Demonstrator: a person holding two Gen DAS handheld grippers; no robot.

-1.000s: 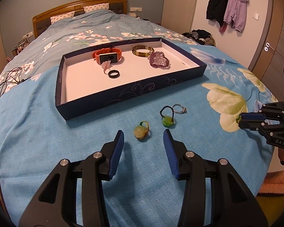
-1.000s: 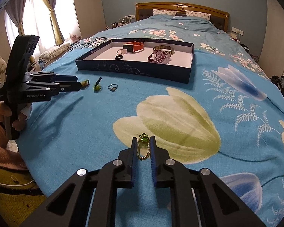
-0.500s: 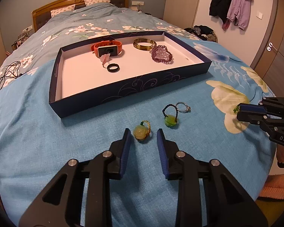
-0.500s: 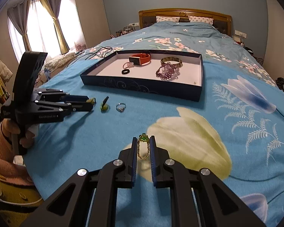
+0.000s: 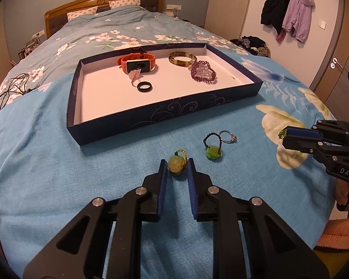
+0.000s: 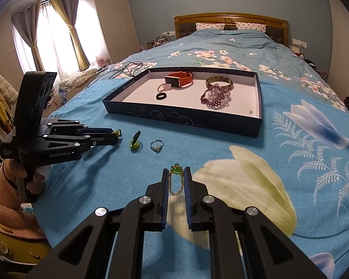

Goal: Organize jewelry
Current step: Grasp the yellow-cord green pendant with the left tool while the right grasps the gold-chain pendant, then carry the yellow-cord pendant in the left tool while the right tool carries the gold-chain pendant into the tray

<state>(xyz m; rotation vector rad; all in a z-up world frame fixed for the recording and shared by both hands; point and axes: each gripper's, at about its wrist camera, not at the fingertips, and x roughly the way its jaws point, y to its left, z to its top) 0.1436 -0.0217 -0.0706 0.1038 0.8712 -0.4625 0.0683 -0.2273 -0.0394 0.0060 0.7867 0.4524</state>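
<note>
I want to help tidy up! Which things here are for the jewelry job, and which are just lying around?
For the job: yellow-green pendant, green pendant, silver ring, gold-chain charm, navy tray.

Just lying about: black cables, hanging jackets.

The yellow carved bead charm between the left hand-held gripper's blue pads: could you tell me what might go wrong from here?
The left hand-held gripper has just been closing on the yellow carved bead charm; being rounded, it may squirt out. The pads could also pinch the blue bedspread. The right hand-held gripper holds a green-stoned gold chain by its top, so the dangling loop might snag the navy box's wall.
</note>
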